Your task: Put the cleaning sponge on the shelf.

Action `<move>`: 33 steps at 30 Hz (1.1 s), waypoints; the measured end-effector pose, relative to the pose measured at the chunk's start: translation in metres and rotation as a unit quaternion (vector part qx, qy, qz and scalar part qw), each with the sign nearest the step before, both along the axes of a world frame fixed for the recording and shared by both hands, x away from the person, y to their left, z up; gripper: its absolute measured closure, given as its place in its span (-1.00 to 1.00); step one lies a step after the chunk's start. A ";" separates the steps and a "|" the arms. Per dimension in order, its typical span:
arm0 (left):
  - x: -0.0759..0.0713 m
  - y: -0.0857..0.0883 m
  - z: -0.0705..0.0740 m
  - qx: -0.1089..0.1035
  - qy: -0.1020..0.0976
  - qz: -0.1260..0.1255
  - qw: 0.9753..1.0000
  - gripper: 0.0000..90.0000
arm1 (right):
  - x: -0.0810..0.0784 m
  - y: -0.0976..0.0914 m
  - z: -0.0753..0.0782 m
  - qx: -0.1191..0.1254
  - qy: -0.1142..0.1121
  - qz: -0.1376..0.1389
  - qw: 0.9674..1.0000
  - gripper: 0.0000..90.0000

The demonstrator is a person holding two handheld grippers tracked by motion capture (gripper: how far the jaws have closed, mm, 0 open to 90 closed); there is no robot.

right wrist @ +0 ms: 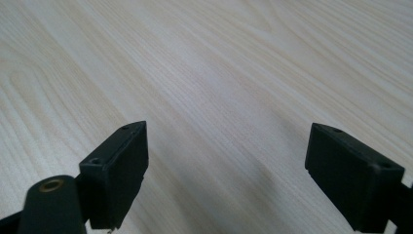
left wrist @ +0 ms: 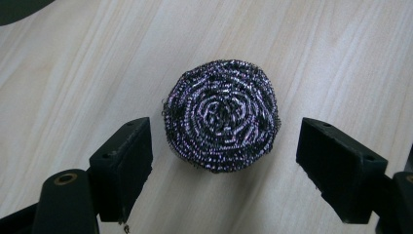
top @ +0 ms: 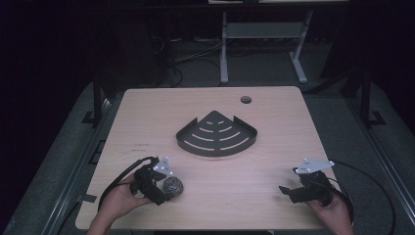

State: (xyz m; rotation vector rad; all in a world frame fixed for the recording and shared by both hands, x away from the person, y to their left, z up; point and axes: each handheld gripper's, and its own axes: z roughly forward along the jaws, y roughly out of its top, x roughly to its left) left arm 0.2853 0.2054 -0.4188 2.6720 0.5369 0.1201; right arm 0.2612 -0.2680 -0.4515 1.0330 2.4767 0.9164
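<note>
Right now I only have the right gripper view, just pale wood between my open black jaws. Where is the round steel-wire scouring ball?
Observer: The steel-wire scouring ball sits at the near left of the wooden table, at the left gripper.
Operator: Is it gripped?
Observer: No. In the left gripper view the ball lies between the open jaws, with gaps on both sides.
Operator: Anything else on the table?
Observer: A dark metal fan-shaped corner tray with slots lies mid-table, apart from both grippers.
</note>
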 end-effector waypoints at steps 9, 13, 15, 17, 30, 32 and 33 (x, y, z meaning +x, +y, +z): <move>0.006 -0.005 -0.009 0.004 0.015 -0.003 1.000 -0.51 | 0.000 0.002 0.000 -0.002 0.001 0.006 1.000 -0.65; 0.007 -0.006 -0.012 0.003 0.021 -0.001 1.000 -0.48 | 0.000 0.003 0.000 -0.005 0.000 0.007 1.000 -0.65; 0.008 -0.007 -0.013 0.005 0.022 -0.002 1.000 -0.45 | 0.000 0.003 0.000 -0.005 -0.001 0.008 1.000 -0.65; 0.010 -0.008 -0.014 0.008 0.023 -0.004 1.000 -0.40 | -0.001 0.003 0.000 -0.004 -0.001 0.009 1.000 -0.65; 0.013 -0.008 -0.013 0.008 0.024 -0.009 1.000 -0.25 | -0.002 0.004 0.000 0.002 0.001 0.009 1.000 -0.65; 0.014 -0.009 -0.012 0.007 0.025 -0.012 1.000 -0.25 | -0.002 0.004 0.000 0.004 0.002 0.009 1.000 -0.65; 0.014 -0.010 -0.012 0.009 0.026 -0.012 1.000 -0.25 | -0.002 0.004 0.000 0.003 0.003 0.009 1.000 -0.65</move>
